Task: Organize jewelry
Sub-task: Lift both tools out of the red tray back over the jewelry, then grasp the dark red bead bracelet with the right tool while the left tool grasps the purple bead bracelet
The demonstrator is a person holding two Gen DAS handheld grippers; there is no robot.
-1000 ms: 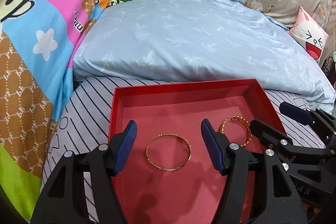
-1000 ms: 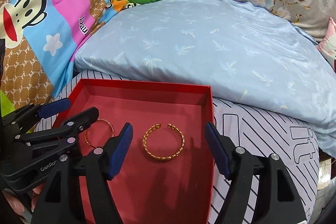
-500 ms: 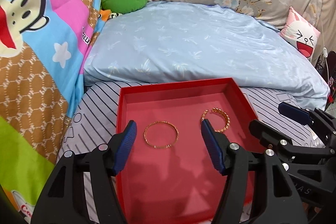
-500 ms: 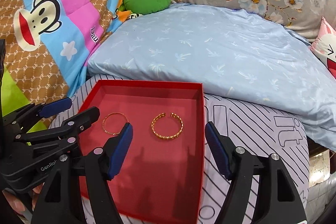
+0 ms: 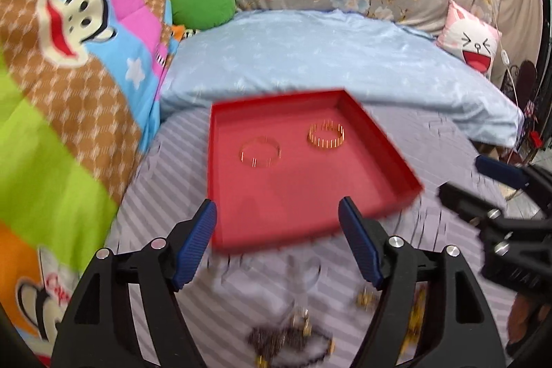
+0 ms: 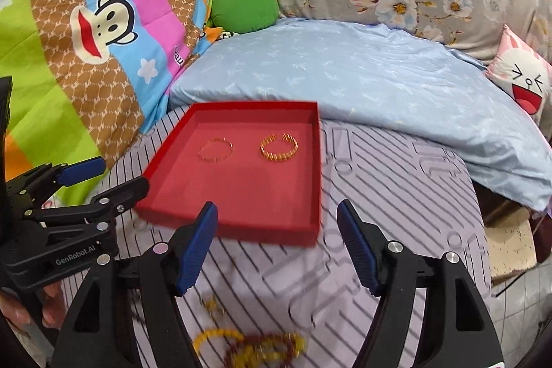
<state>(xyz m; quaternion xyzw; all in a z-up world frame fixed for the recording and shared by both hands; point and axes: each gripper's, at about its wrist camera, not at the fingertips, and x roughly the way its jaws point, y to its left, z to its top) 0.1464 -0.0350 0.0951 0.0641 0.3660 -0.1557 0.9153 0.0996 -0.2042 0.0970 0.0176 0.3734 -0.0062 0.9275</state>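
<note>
Two gold bracelets lie side by side, apart, in the far half of the red tray [image 6: 241,212]: a thin bangle [image 6: 215,150] on the left, a thicker open cuff [image 6: 278,147] on the right. The tray rests on a striped bed cover [image 6: 396,195]. Near the tray, loose jewelry [image 6: 252,347] lies blurred on the stripes. Both the left gripper [image 5: 277,244] and the right gripper [image 6: 277,247] hang over that near edge, jaws released and grasping nothing. A pale blue pillow [image 6: 345,71] sits beyond the tray.
</note>
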